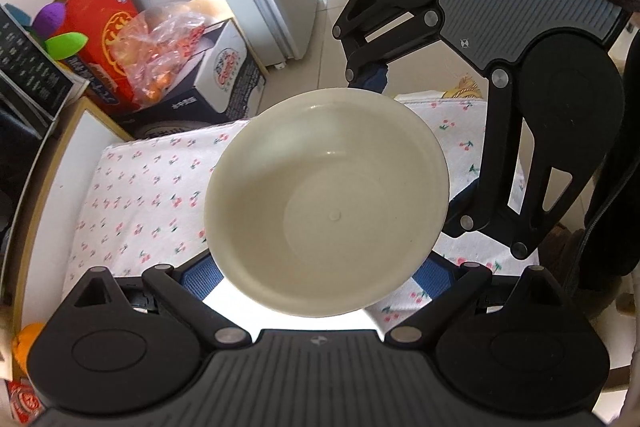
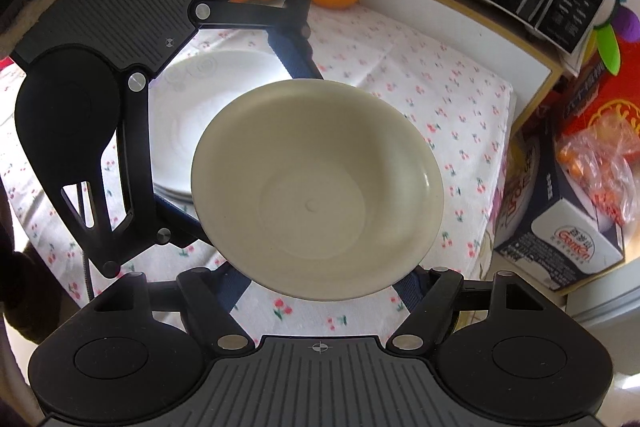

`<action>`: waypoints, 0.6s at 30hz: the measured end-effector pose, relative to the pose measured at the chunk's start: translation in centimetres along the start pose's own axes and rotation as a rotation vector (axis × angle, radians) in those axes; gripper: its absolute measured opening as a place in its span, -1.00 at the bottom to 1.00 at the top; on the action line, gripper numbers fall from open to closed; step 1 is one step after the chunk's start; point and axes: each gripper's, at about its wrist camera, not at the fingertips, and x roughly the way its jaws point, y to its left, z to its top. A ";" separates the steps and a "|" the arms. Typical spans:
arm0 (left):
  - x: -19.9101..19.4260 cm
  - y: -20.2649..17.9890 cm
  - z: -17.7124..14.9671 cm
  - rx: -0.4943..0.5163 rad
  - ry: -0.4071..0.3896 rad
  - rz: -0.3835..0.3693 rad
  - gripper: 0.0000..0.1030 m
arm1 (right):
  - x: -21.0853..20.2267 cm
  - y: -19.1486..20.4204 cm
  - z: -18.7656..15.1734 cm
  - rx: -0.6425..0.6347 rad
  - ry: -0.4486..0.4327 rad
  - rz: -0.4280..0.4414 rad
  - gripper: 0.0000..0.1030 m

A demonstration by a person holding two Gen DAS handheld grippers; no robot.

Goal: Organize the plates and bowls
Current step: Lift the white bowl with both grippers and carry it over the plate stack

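Just above the worktop [image 1: 82,131], a single cream bowl [image 1: 326,195] hangs mouth-up and slightly tilted, caught between two sets of fingers that meet it roughly at right angles. The left gripper [image 1: 316,277] straddles one side of the rim, the right gripper [image 2: 324,283] another; both are spread wide around the bowl, but which one is actually bearing it I cannot tell. The bowl is round with no long axis, smooth, matte, plastic-looking, with a flat base and flared lip. A stack of glossy white plates [image 2: 180,115] lies beyond it, on the left gripper's side, probably where it belongs. A cherry-print cloth [image 1: 140,187] covers the worktop.
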 end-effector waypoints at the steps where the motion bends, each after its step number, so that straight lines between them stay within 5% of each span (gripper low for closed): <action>1: -0.2 0.1 -0.2 -0.003 0.004 0.005 0.89 | 0.0 0.2 0.3 -0.006 -0.001 0.001 0.45; 18: -2.4 2.3 -4.7 -0.089 0.071 0.068 0.90 | 3.3 4.6 6.4 -0.097 -0.009 0.043 0.45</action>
